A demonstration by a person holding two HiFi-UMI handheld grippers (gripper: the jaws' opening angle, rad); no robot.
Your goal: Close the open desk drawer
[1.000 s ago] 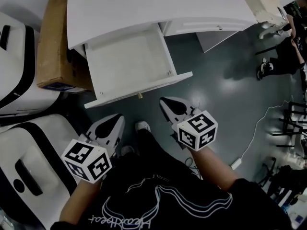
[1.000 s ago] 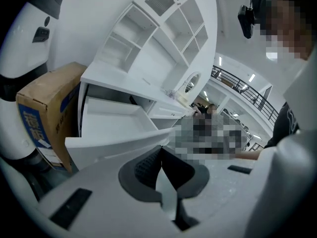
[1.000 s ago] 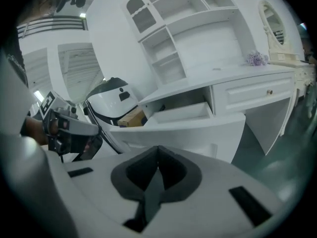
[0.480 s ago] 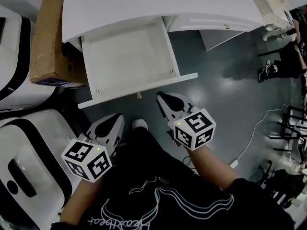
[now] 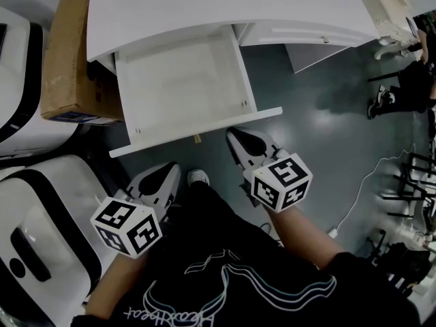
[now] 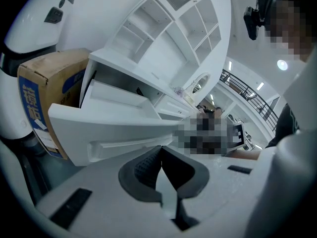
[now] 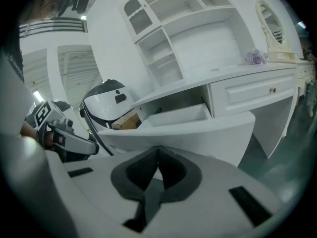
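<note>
- The drawer (image 5: pixel 184 80) is standing pulled well out from under the white desk (image 5: pixel 204 5). Its tray is showing plain white, and its back end is hiding under the desktop.
- A small knob (image 5: pixel 197 139) is peeking out below the drawer front, only partly visible in the head view.
- The right gripper (image 5: pixel 236 137) is holding its jaws pressed together with nothing between them. Its tip is pointing at the drawer front, right of the knob.
- In the head view the tip is overlapping the panel's lower edge, so touching or just short cannot be told.
- In the right gripper view the right gripper (image 7: pixel 158 148) is facing the drawer front, which is filling the space just ahead of the tips.
- The left gripper (image 5: pixel 170 172) is also clamped together and empty. It is hanging apart from the drawer front, left of the knob.
- In the left gripper view the left gripper (image 6: pixel 161 148) is aiming at the panel, whose right end is unreadable.
- A cardboard box (image 5: pixel 65 60) is sitting left of the desk, one side tucked under the desktop.
- A white machine housing (image 5: pixel 41 210) is running off the frame's left edge.
- A shoe (image 5: pixel 198 177) is showing between the grippers, mostly covered by dark clothing.
</note>
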